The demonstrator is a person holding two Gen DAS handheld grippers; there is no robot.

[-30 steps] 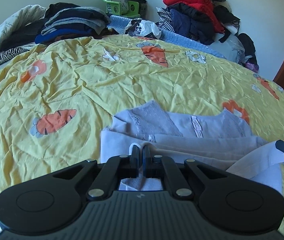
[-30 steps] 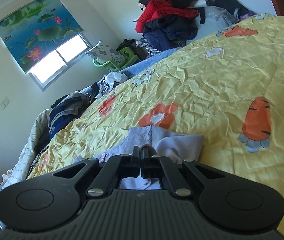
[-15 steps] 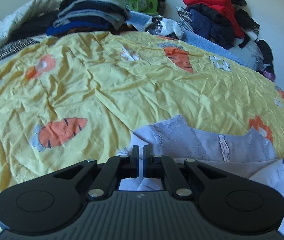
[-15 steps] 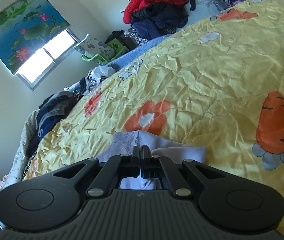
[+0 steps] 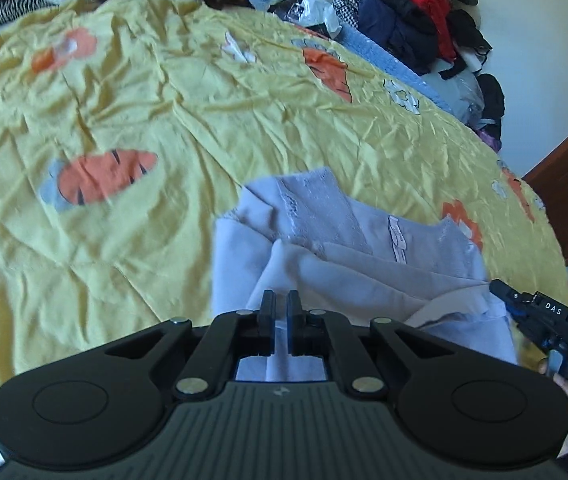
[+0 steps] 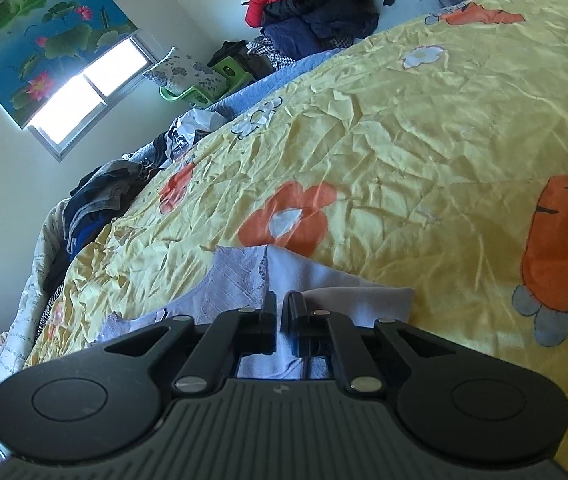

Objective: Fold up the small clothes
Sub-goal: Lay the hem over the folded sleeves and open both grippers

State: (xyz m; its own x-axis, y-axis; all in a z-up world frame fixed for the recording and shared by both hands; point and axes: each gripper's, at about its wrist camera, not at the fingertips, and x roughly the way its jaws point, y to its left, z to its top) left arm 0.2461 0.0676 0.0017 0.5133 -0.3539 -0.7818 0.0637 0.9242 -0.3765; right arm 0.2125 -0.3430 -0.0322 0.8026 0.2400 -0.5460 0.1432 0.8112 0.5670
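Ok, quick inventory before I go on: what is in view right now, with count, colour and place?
Pale lilac lace-trimmed garment: one, lilac, on the bedspread, gripped at both ends.
Yellow carrot-print bedspread: one, yellow and orange, covering the bed.
Red and dark clothes pile: one, far corner.
Dark folded clothes stack: one, far bed edge.
Green plastic basket: one, near the window.
Lotus-print window blind: one, blue-green.
Left gripper: shut on the garment.
Right gripper: shut on the garment.

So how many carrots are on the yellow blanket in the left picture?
2: one carrot on the left near the lilac garment, another carrot farther back towards the clothes pile. Others may be hidden.
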